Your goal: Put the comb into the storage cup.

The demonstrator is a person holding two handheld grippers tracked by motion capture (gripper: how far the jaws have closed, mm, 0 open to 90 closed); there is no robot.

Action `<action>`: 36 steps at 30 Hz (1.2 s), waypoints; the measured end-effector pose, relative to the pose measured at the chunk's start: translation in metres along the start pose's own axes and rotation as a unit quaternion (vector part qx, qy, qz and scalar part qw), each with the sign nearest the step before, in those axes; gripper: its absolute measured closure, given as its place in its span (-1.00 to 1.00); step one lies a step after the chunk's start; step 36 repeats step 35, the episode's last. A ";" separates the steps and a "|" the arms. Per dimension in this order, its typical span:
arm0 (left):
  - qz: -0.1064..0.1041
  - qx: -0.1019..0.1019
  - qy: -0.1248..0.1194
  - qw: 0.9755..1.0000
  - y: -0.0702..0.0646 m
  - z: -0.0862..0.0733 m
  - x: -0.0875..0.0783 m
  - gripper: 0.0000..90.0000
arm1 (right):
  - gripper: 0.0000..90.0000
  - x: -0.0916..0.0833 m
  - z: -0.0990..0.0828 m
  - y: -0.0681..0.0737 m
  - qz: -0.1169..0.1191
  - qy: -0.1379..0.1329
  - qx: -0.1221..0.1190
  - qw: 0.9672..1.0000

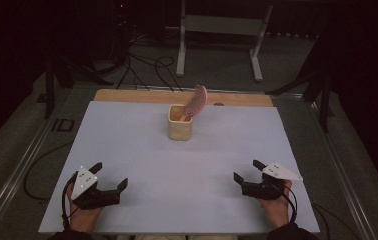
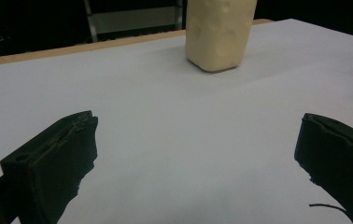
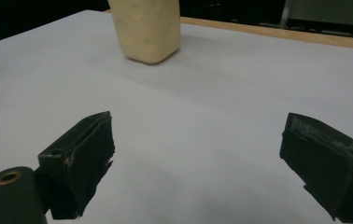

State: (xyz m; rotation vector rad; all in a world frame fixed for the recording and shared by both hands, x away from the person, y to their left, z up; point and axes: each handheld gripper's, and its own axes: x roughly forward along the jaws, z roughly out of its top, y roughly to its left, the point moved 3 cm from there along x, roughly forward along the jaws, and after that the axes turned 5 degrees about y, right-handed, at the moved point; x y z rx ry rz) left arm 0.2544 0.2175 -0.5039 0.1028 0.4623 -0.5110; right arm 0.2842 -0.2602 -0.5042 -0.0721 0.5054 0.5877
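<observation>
A cream square cup (image 1: 180, 124) stands upright near the back middle of the white table. A pink hairbrush (image 1: 196, 102) leans out of it toward the right, bristle head up. The same cup (image 2: 219, 32) appears ahead in the left gripper view, and as a cream cup (image 3: 147, 29) in the right gripper view. My left gripper (image 1: 110, 176) rests near the front left, jaws wide apart and empty. My right gripper (image 1: 246, 170) rests near the front right, open and empty. Both are far from the cup.
The white table top (image 1: 142, 150) has a wooden strip (image 1: 127, 96) along its far edge. Behind it stand a metal frame (image 1: 219, 30) and loose cables (image 1: 147, 67) on the floor. Dark surroundings flank both sides.
</observation>
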 end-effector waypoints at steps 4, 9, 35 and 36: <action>0.000 0.002 -0.001 1.000 0.000 0.000 -0.001 -1.00 | -0.79 -0.005 -0.001 0.000 -0.007 -0.009 0.000 1.000; -0.001 -0.002 -0.005 1.000 0.002 -0.001 -0.002 -1.00 | -0.79 -0.017 -0.007 -0.003 -0.019 -0.022 -0.002 1.000; 0.030 -0.025 -0.015 0.999 0.013 -0.004 -0.002 -1.00 | -0.79 -0.022 -0.012 0.004 -0.015 -0.040 -0.019 0.999; 0.030 -0.025 -0.015 0.999 0.013 -0.004 -0.002 -1.00 | -0.79 -0.022 -0.012 0.004 -0.015 -0.040 -0.019 0.999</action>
